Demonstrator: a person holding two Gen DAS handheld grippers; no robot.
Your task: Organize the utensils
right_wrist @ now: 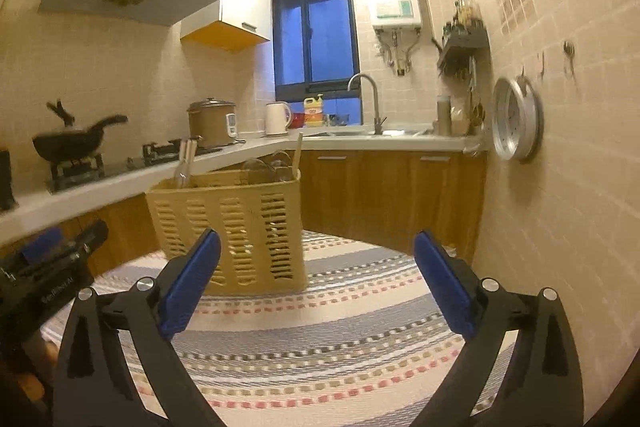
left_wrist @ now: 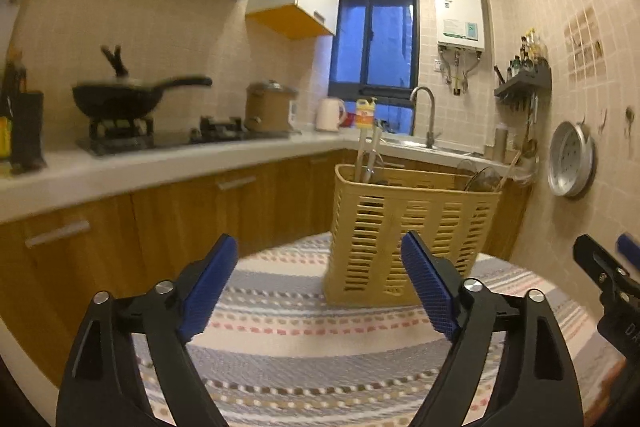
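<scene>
A yellow slotted utensil basket (left_wrist: 404,239) stands on a table with a striped cloth (left_wrist: 304,343); it also shows in the right wrist view (right_wrist: 236,231). Chopsticks (left_wrist: 366,157) stand in its left part, and ladles and a wooden handle (left_wrist: 486,177) in its right part. My left gripper (left_wrist: 320,247) is open and empty, in front of the basket. My right gripper (right_wrist: 318,247) is open and empty, to the right of the basket. Each gripper shows at the edge of the other's view: the right one (left_wrist: 612,267) and the left one (right_wrist: 56,247).
A kitchen counter (left_wrist: 168,163) runs along the left with a black pan (left_wrist: 120,99) on a gas stove, a rice cooker (left_wrist: 268,107) and a kettle (left_wrist: 330,113). A sink with a tap (left_wrist: 426,115) is at the back. A metal steamer tray (left_wrist: 570,159) hangs on the right wall.
</scene>
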